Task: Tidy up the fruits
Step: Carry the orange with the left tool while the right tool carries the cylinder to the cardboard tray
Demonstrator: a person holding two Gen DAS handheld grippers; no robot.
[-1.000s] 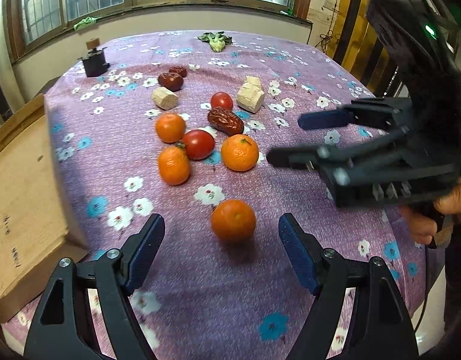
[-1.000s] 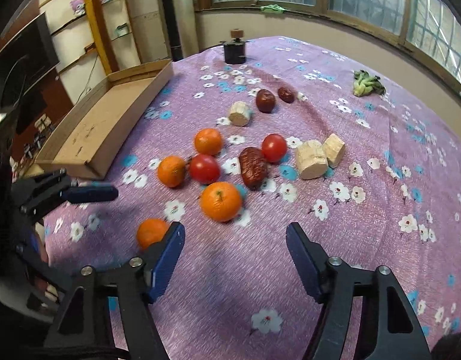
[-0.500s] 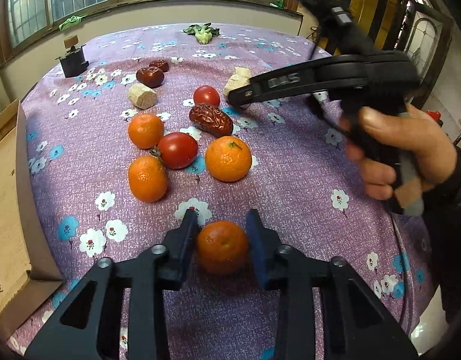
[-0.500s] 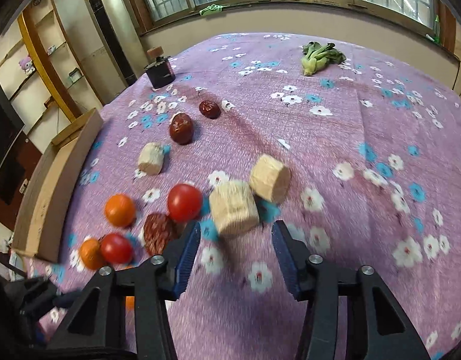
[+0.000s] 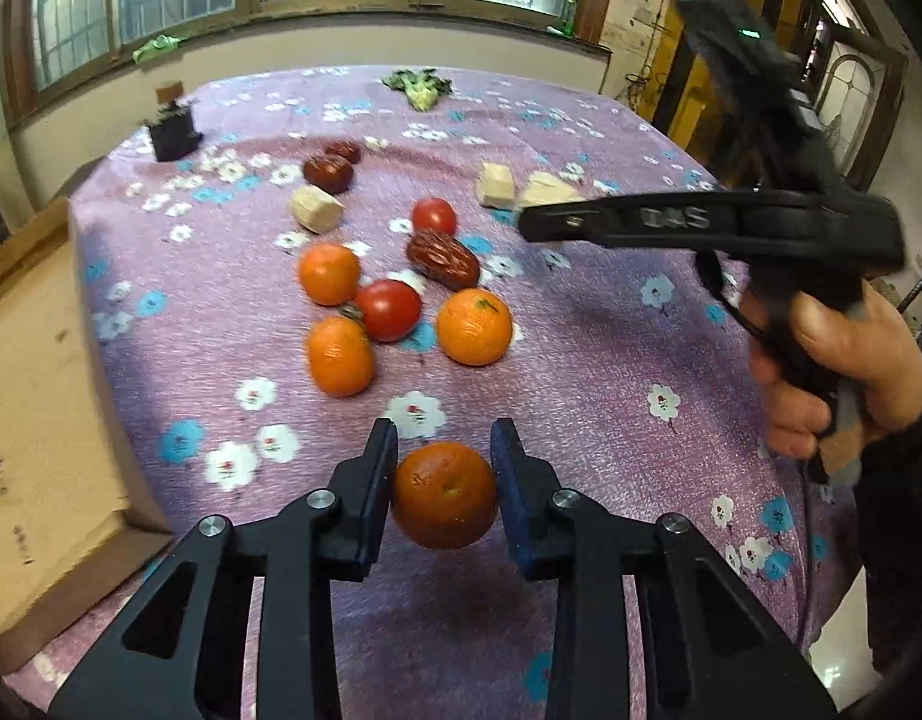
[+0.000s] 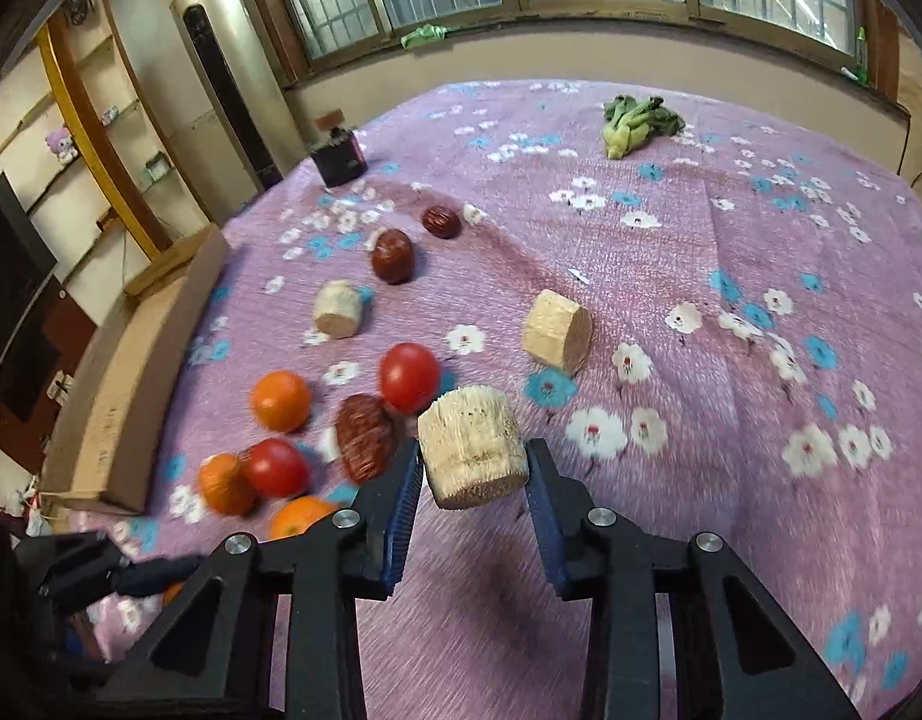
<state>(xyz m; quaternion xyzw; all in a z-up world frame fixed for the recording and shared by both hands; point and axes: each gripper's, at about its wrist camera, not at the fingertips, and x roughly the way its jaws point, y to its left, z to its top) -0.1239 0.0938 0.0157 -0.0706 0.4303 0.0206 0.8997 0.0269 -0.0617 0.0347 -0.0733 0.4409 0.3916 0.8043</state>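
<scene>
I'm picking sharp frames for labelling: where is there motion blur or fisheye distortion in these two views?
Left wrist view: the round orange mandarin in the left claw is sharp, the farther fruit slightly smeared, the window frames bowed. Right wrist view: the flowered purple tablecloth streaks with motion, and the beige cut cylinder chunk in the right claw stays crisp.

Black plastic left gripper, silver screws, blue-padded fingers (ribbed), bare-skinned hand
</scene>
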